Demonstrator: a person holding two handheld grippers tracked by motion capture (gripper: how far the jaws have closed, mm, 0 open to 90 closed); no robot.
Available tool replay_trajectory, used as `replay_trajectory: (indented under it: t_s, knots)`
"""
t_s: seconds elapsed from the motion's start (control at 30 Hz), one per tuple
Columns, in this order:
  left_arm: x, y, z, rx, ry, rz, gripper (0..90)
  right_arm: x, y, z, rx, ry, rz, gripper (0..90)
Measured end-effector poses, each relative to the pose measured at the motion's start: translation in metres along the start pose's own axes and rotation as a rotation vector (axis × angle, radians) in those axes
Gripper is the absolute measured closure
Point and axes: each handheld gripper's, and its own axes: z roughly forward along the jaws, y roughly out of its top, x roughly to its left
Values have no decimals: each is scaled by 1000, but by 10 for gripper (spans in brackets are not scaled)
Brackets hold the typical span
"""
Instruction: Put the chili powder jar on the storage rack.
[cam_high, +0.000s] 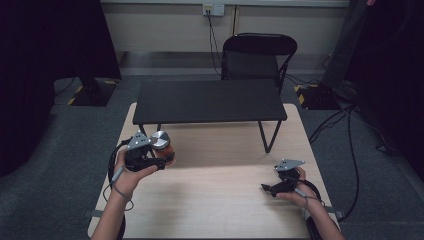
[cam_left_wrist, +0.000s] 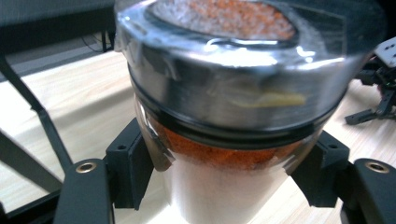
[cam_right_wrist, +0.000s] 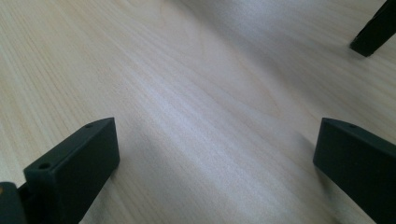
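A glass jar (cam_high: 162, 144) with a silver metal lid and orange-red powder inside is held off the table at the left, in front of the black shelf. My left gripper (cam_high: 161, 156) is shut on the jar. In the left gripper view the jar (cam_left_wrist: 233, 102) stands between the two black pads (cam_left_wrist: 128, 168), which press on its glass sides below the lid. My right gripper (cam_high: 270, 189) rests low at the right of the wooden table, pointing left. Its jaws stand wide apart over bare wood (cam_right_wrist: 205, 121) with nothing between them.
A low black shelf (cam_high: 210, 101) on thin metal legs stands across the far half of the wooden table (cam_high: 220, 200). One leg foot (cam_right_wrist: 373, 35) shows in the right gripper view. A black folding chair (cam_high: 257, 57) stands behind the table.
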Motion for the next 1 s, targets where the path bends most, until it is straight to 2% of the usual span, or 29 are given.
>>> replay_trajectory:
  t_s: [0.3, 0.4, 0.8, 1.0]
  knots:
    - [-4, 23, 1, 1, -24, 20, 310, 0, 1, 0, 2, 0, -1, 0]
    - [-4, 31, 2, 7, -34, 37, 310, 0, 1, 0, 2, 0, -1, 0]
    - [-3, 57, 9, 0, -66, 42, 310, 0, 1, 0, 4, 1, -1, 0]
    - [-2, 70, 12, 0, -65, 37, 310, 0, 1, 0, 4, 1, -1, 0]
